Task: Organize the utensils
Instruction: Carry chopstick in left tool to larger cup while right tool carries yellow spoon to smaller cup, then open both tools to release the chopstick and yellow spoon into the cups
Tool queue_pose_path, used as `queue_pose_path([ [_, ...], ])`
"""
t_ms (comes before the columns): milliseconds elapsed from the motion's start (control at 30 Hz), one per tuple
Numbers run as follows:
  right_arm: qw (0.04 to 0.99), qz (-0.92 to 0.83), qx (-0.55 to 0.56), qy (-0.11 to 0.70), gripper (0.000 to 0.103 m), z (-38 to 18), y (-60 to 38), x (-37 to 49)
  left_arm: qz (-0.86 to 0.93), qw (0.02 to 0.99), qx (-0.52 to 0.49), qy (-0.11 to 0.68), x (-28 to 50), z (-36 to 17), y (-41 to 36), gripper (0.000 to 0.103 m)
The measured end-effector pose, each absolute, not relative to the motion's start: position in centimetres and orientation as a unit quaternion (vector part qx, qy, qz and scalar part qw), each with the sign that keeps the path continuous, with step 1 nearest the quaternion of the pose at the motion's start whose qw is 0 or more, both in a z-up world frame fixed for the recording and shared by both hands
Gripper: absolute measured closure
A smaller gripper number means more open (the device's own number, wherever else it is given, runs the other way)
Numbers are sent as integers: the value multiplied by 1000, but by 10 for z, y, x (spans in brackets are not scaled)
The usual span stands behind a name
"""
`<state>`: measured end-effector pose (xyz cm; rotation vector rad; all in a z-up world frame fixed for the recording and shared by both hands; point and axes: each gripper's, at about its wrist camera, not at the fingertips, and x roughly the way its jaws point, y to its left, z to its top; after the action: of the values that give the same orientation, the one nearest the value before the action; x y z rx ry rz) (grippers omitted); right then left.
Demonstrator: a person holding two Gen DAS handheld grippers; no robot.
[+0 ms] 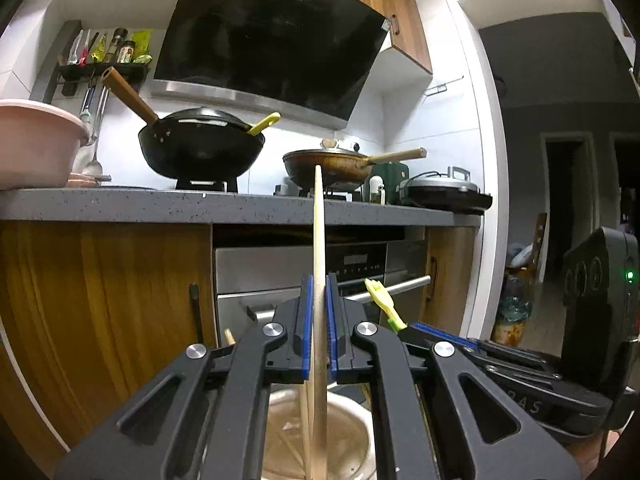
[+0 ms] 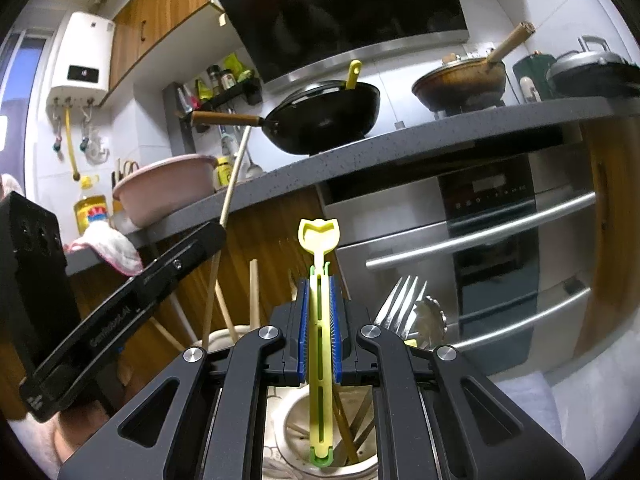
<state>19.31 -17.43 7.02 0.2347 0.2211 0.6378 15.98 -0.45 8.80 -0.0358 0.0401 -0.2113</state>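
Observation:
My left gripper [image 1: 319,300] is shut on a long flat wooden utensil [image 1: 318,240], held upright with its lower end in a pale utensil holder [image 1: 352,416]. My right gripper [image 2: 319,304] is shut on a yellow-green plastic utensil [image 2: 320,248], upright over a white holder [image 2: 296,432] with chopsticks inside. The right gripper also shows in the left wrist view [image 1: 404,326], just right of the left one. The left gripper's body [image 2: 132,292] shows in the right wrist view with the wooden utensil [image 2: 236,176] rising from it.
A grey counter [image 1: 240,204] runs ahead with a black wok [image 1: 200,148], a brown pan [image 1: 328,164] and a pink bowl [image 1: 36,144]. An oven [image 1: 360,268] sits below. Metal forks [image 2: 400,304] and wooden chopsticks [image 2: 254,292] stand beside the right gripper.

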Motion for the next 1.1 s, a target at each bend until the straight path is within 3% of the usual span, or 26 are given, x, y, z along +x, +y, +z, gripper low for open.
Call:
queue_pose_path([
  [233, 950, 289, 79, 88, 93, 64, -159, 194, -112, 993, -10, 28, 150, 85, -6, 97],
  [600, 943, 294, 69, 142, 93, 43, -163, 193, -116, 992, -16, 50, 155, 82, 1, 95],
  [667, 942, 294, 68, 149, 93, 41, -163, 192, -116, 992, -15, 52, 153, 84, 1, 88],
  [700, 941, 293, 67, 153, 92, 40, -163, 192, -116, 992, -15, 51, 150, 85, 1, 78],
  [733, 940, 293, 67, 160, 88, 38, -163, 191, -114, 992, -15, 49, 146, 86, 3, 70],
  [767, 940, 292, 68, 164, 83, 37, -163, 190, -115, 992, -15, 46, 143, 87, 4, 68],
  [833, 938, 295, 74, 164, 64, 38, -165, 185, -113, 992, -13, 46, 137, 89, 5, 67],
  [1100, 946, 283, 54, 146, 58, 45, -175, 144, -108, 992, -13, 56, 98, 88, 16, 63],
])
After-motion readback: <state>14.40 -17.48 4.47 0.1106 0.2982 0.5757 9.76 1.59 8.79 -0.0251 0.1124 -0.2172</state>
